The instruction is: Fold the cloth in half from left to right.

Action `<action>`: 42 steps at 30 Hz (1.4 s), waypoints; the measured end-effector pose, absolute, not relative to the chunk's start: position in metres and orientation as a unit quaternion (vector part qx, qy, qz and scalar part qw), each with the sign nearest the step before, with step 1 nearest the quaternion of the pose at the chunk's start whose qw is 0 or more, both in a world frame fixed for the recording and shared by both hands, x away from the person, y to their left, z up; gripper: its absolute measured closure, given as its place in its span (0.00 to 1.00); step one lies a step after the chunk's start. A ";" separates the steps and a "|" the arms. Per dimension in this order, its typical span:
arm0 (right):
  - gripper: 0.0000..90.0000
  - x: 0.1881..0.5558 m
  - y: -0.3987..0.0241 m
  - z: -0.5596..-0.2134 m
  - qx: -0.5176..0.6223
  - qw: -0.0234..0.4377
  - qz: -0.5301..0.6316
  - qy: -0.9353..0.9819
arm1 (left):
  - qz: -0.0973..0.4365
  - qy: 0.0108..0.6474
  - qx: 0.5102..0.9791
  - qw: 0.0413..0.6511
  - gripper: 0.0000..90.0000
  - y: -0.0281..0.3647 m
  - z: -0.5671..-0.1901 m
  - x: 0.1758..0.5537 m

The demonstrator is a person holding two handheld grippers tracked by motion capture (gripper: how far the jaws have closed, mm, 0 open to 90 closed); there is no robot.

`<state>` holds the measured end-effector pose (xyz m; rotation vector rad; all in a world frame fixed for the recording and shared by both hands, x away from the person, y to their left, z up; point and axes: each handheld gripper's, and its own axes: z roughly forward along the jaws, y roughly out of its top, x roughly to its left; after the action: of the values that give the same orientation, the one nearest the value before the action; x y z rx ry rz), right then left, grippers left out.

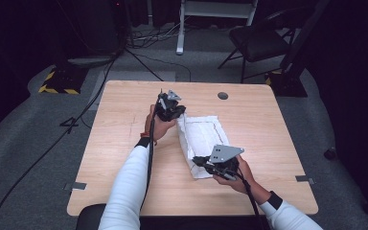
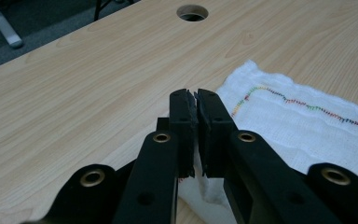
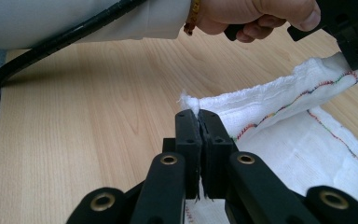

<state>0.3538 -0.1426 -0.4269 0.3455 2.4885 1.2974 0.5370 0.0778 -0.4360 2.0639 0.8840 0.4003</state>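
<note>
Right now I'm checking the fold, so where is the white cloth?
In the high view the white cloth lies on the table right of centre, stretched between the left gripper at its far corner and the right gripper at its near edge.

light wood surface [image 1: 124, 143] with a round grommet hole [image 1: 223, 96] near its far edge. grey carpet floor [image 1: 33, 129], dimly lit and dark toward the edges. black folding chair [image 1: 258, 40] beyond it, white frame leg [image 1: 180, 28], loose cables [image 1: 143, 57], yellow-black striped base [image 1: 60, 84].
</note>
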 end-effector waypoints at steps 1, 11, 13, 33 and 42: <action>0.98 0.354 -0.144 -0.427 0.122 0.158 0.454 0.869 | 0.161 0.350 0.823 0.417 0.95 0.075 -0.436 0.537; 0.98 0.352 -0.171 -0.428 0.149 0.163 0.450 0.865 | 0.157 0.345 0.826 0.418 0.95 0.052 -0.433 0.540; 0.98 0.353 -0.175 -0.429 0.157 0.162 0.450 0.864 | 0.156 0.342 0.828 0.417 0.95 0.047 -0.434 0.541; 0.98 0.349 -0.214 -0.436 0.184 0.177 0.430 0.866 | 0.150 0.313 0.842 0.413 0.94 -0.005 -0.435 0.549; 0.98 0.347 -0.228 -0.443 0.191 0.180 0.416 0.871 | 0.145 0.300 0.851 0.406 0.94 -0.030 -0.441 0.549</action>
<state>0.3472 -0.2277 -0.4427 0.5405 2.4608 1.1762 0.5490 -0.0299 -0.4406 2.1477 0.7570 0.3658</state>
